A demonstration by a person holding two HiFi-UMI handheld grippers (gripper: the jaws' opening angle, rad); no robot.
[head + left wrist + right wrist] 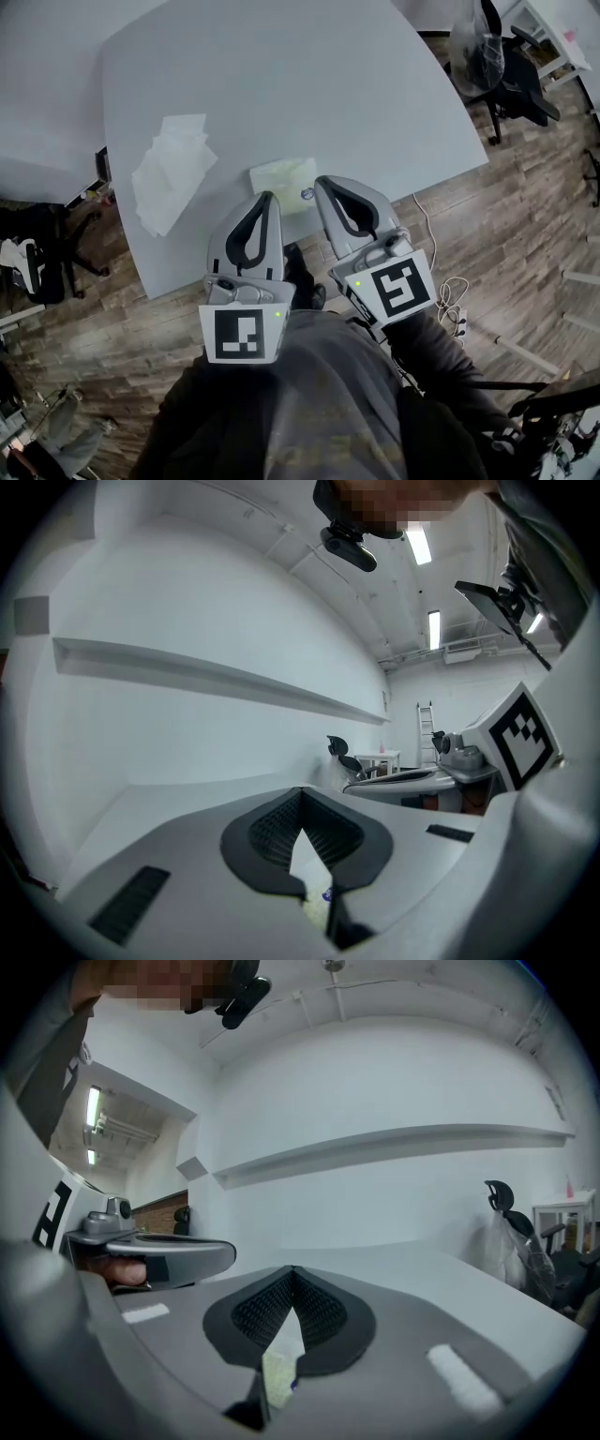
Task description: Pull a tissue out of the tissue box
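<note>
Left gripper view shows the left gripper (300,794) with its jaws closed tip to tip and nothing between them. The right gripper (292,1271) is closed and empty too. Below each pair of tips a pale yellow-green tissue box (275,1372) shows. In the head view it lies flat by the near edge of the grey table (309,84), its long axis running left to right. Both tips overlap its near side; contact cannot be told. Loose white tissues (173,169) lie to its left.

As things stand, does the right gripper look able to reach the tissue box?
Probably yes: the tissue box lies just ahead of the right gripper, nothing between them, though its jaws are shut.
</note>
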